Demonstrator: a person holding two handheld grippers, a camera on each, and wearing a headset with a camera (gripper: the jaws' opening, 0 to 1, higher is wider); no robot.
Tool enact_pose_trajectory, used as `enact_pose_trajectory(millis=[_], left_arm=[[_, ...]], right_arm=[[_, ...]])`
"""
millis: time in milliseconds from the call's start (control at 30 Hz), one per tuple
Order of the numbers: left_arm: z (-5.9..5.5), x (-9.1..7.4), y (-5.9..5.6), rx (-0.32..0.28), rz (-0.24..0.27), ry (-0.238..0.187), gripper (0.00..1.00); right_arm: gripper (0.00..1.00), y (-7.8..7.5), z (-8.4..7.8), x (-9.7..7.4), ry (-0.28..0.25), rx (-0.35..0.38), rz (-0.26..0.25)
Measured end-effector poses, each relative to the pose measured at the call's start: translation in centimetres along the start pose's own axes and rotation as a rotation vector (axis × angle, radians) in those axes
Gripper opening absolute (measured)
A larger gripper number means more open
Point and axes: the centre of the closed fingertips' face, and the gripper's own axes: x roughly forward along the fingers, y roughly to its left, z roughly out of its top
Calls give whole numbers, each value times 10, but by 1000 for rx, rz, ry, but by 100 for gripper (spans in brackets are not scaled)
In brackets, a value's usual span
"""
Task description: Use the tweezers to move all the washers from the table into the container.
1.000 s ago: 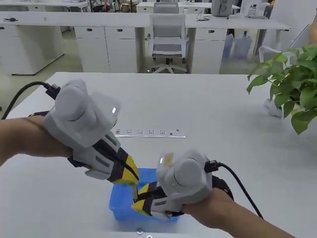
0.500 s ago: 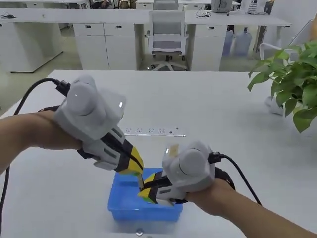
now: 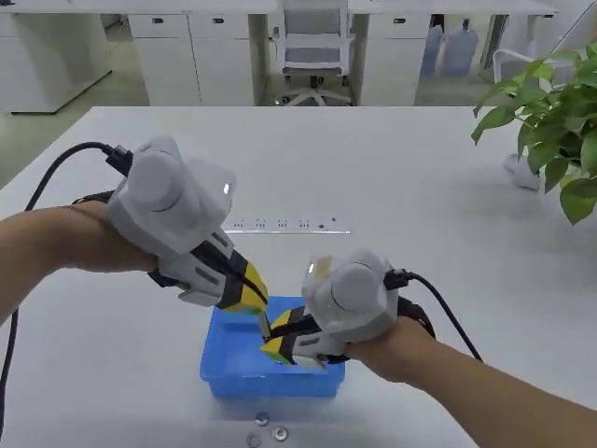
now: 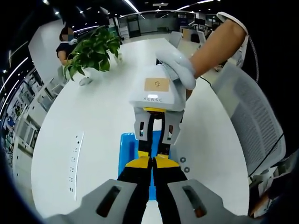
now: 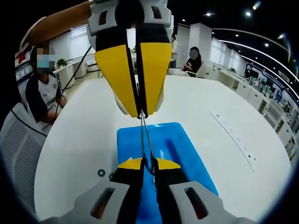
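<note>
Nearest to us, three washers (image 3: 261,421) lie on the bare white table (image 3: 420,205), just outside the near wall of the one blue container (image 3: 266,383). They are close together and flat. From each gripper view we can count only two of them, beside the container's long side.

Over the container, the two hand-held grippers meet nose to nose. The right hand-held gripper (image 3: 275,347) sits low above the blue tray, with its yellow tips pointing away from us and to the left. The left hand-held gripper (image 3: 250,301) comes down from the upper left, with its tips aimed at the other pair.

Between them runs a single pair of tweezers (image 5: 145,140), thin and metallic. Its long axis lies straight along the line from one set of jaws to the other, and in the right gripper view it runs parallel to the container's long side. The two arms sit tight together where they enter the left jaws and stand slightly apart where they enter the right jaws. We cannot tell which end is the working tip, since both ends are hidden in the jaws.

Both hand-held grippers are clenched on the tweezers, the left with only a slit between its pads. We cannot make out a washer in the tweezers.

Beyond the hands, one power strip (image 3: 280,225) is set flat in the table. A leafy plant (image 3: 550,131) stands at the far right, and one office chair (image 3: 312,47) waits at the desks behind.
</note>
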Motion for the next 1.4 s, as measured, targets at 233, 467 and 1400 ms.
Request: enact_pose_trajectory(millis=[233, 467, 1400], left_arm=[[-6, 9, 3, -9, -17, 5, 5], [-13, 12, 6, -15, -26, 16, 5], [-12, 6, 0, -9, -29, 24, 5]], right_arm=[[10, -2, -7, 8, 9, 11, 13], [10, -2, -10, 16, 8, 21, 21], [11, 1, -6, 14, 17, 5, 17]])
